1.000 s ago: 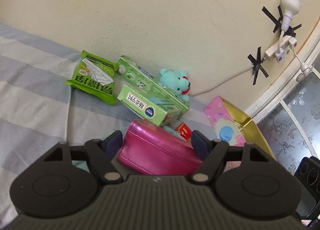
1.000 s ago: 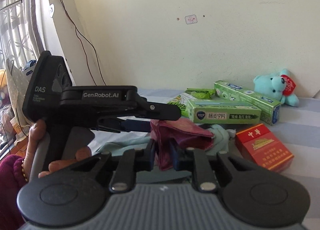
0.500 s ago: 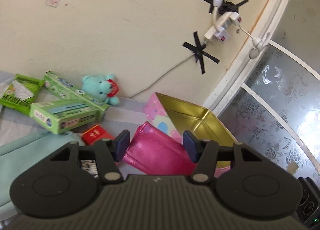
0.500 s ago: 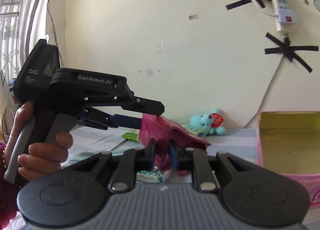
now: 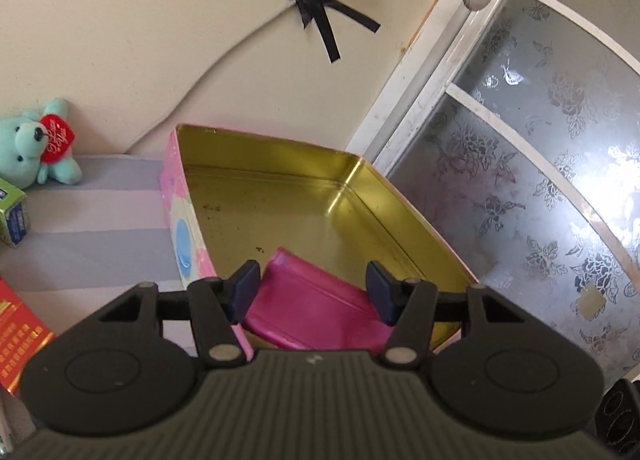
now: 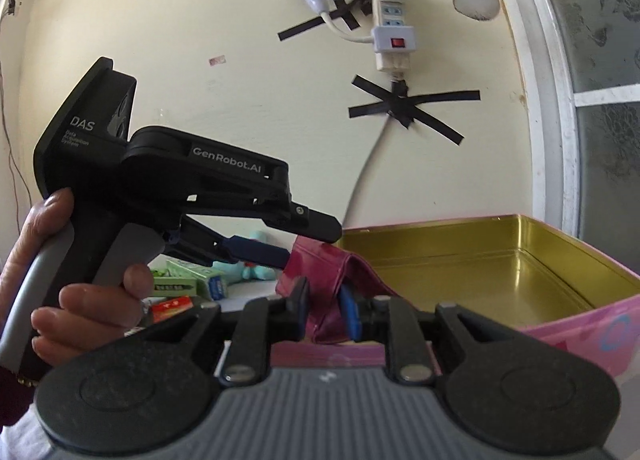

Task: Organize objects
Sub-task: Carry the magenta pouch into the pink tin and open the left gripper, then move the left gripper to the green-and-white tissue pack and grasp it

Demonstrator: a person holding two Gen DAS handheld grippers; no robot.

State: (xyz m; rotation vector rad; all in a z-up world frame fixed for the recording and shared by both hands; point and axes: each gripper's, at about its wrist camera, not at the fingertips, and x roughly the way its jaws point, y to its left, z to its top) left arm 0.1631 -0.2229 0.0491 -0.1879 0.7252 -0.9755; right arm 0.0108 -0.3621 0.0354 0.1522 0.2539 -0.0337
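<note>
A shiny pink pouch [image 5: 312,300] hangs over the near corner of an open tin box [image 5: 360,195], gold inside and pink outside. My left gripper [image 5: 313,288] is shut on the pouch, one blue pad on each side of it. The right wrist view shows the same pouch [image 6: 320,272] at the tin's [image 6: 520,260] left rim. My right gripper [image 6: 324,310] has a fold of the pouch's edge between its pads, and its jaws are opening. A person's hand [image 6: 88,300] holds the left gripper [image 6: 308,244] in from the left.
A turquoise teddy bear [image 5: 36,147], a green box [image 5: 12,215] and a red box [image 5: 16,332] lie left of the tin on the striped sheet [image 5: 100,227]. The wall with a taped cable and power strip [image 6: 392,27] stands behind. A frosted window [image 5: 520,199] is at the right.
Both grippers have swung right with the pouch, away from the green boxes and to the open tin. The tin now fills the middle of both views.
</note>
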